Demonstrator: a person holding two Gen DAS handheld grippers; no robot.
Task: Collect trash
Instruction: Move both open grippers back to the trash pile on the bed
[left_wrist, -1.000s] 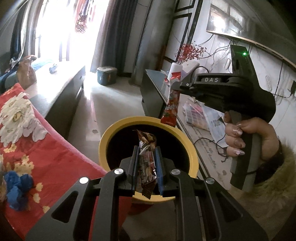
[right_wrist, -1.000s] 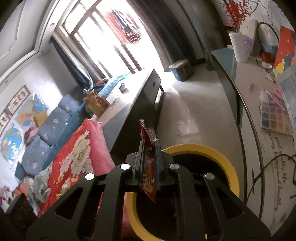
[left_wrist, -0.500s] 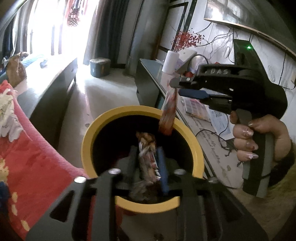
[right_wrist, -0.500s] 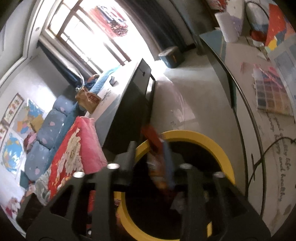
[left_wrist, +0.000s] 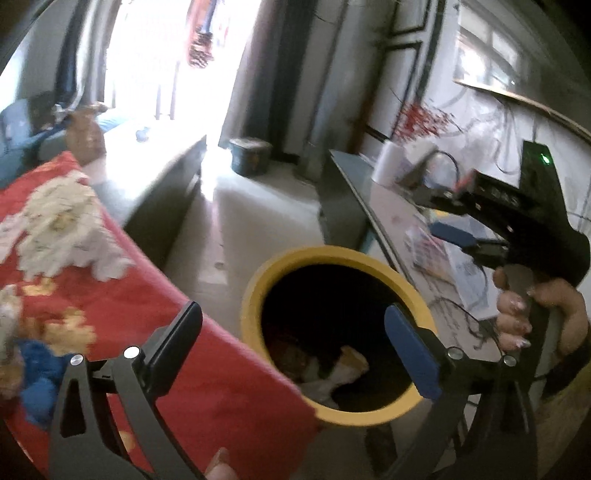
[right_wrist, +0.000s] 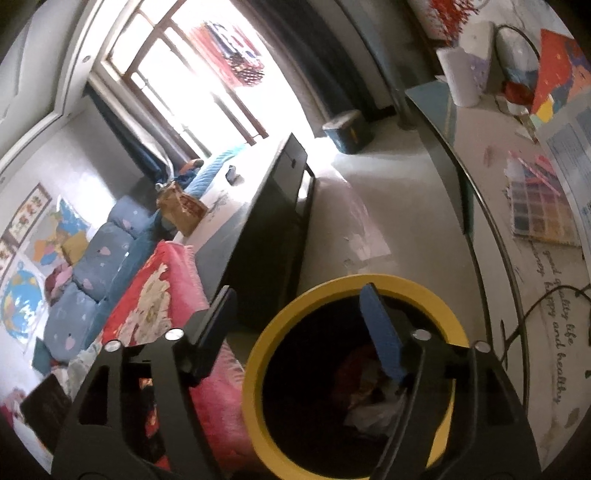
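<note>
Sunlight pours through the big window into a room with a red flowery blanket (left_wrist: 110, 295) on one side and a long desk (right_wrist: 517, 155) on the other. Between them, on the floor, stands the yellow-rimmed bin (left_wrist: 334, 258), and everything here is told from that bin. Both grippers hang over its mouth. The left gripper (left_wrist: 291, 332) has just been opening and its fingers now stand very wide with nothing between them. The right gripper (right_wrist: 295, 317) has also just been opening, less wide, and it holds nothing too. The trash (left_wrist: 332, 369), some crumpled wrappers, lies down at the bottom of the bin. To do this step well, keep both grippers right over the dark hole until the wrappers are surely inside. Then lift straight up, so no finger bumps the yellow rim or tips the bin.
</note>
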